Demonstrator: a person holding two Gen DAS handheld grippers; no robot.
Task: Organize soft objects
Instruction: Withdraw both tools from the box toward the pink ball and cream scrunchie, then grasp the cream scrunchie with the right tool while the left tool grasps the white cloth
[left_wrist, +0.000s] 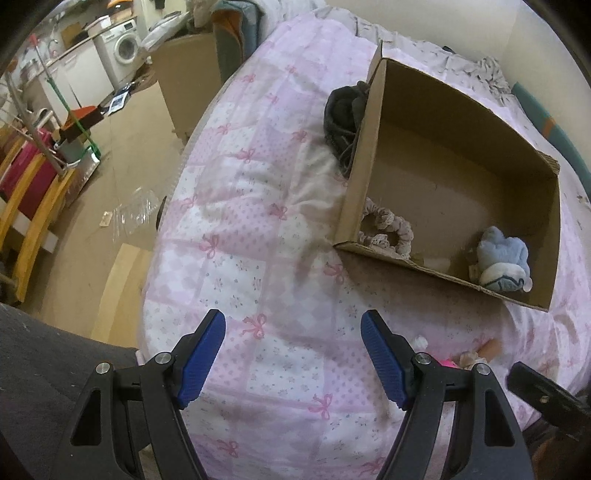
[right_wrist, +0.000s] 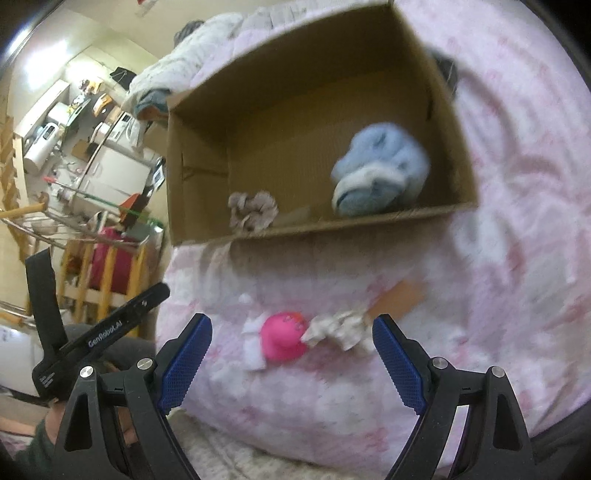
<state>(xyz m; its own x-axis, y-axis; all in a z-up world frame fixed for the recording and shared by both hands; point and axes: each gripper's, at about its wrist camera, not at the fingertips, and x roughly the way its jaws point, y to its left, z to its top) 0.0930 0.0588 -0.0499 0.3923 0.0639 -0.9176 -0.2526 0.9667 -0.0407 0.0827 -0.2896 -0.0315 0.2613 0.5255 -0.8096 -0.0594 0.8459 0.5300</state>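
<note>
- Grippers: left gripper (left_wrist: 293, 358) and right gripper (right_wrist: 291, 363) both spread wide, nothing held
- pink plush (right_wrist: 282, 336) just ahead of right gripper, betw its fingers
- cardboard box (right_wrist: 314, 229) beyond, blue plush (right_wrist: 380, 170) + scrunchie (right_wrist: 253, 210) inside

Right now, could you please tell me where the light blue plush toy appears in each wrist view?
Left wrist: light blue plush toy sits right of centre, in the cardboard box's near right corner.
Right wrist: upper centre-right, inside the box.
Shared landmark: the beige scrunchie.
</note>
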